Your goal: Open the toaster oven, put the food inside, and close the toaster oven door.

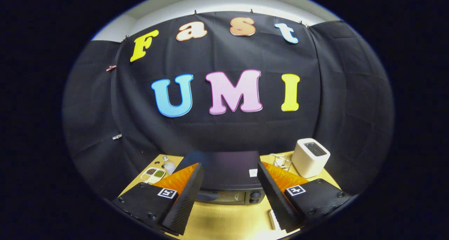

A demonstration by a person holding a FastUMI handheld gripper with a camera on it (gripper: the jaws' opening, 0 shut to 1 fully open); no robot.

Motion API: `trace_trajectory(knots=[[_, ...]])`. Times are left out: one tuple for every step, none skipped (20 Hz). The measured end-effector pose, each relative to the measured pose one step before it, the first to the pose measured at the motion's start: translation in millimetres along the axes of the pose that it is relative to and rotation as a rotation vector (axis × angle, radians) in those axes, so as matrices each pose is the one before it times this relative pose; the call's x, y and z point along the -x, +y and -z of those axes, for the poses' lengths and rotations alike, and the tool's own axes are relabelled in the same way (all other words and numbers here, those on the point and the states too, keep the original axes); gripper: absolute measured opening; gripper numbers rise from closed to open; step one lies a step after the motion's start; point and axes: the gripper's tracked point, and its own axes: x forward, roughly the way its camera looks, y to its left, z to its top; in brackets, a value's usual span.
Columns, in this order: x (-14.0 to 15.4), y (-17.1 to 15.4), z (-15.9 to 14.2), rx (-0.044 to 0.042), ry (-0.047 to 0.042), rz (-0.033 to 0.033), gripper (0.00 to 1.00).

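Gripper (229, 184) held above a pale wooden table (228, 220), looking down and forward. Fingers spread wide, nothing between them; both pads bare.

Landmark: the toaster oven (224, 173), a dark box sitting on the table just ahead of the fingers and framed by the gap between them. Its flat top faces the camera; the front face with door glass and knobs (255, 195) shows low, between the fingertips. Door appears closed, though the steep angle makes this hard to confirm. A small white label (253, 172) sits on the oven's top, at its right side.

Right of the oven and a little behind it: a white slot toaster (310, 157), upright, slot on top. Between toaster and oven, a small wire rack (282, 161), detail unclear.

Left of the oven: a white divided tray (153, 174) holding brown and green contents, kind cannot be told. Just beside it, a small white object (169, 167), unidentifiable.
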Motion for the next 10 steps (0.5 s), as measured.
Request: trace_trajectory(knots=[[4.2, -6.03, -11.89, -0.00529, -0.02812, 0.00507, 0.96], [5.02, -6.05, -10.51, -0.00482, -0.02477, 0.00268, 0.96], [3.83, -8.46, -10.09, -0.00224, -0.02265, 0.01188, 0.96], [2.0, -9.59, -8.37, 0.0044, -0.02006, 0.01042, 0.96], [4.43, -7.21, -6.51, -0.0003, -0.0156, 0.00397, 0.96], [2.14, -9.22, -5.37, 0.00063, -0.00724, 0.01175, 0.96], [4.21, -6.61, -4.86, -0.00205, -0.00796, 0.00237, 0.96], [3.03, -9.64, -4.53, -0.00489, -0.00359, 0.01055, 0.96], [1.29, -6.54, -2.01, -0.00571, 0.00289, 0.00306, 0.96], [0.12, -6.0, -0.38, -0.00394, 0.00162, 0.00359, 0.96]])
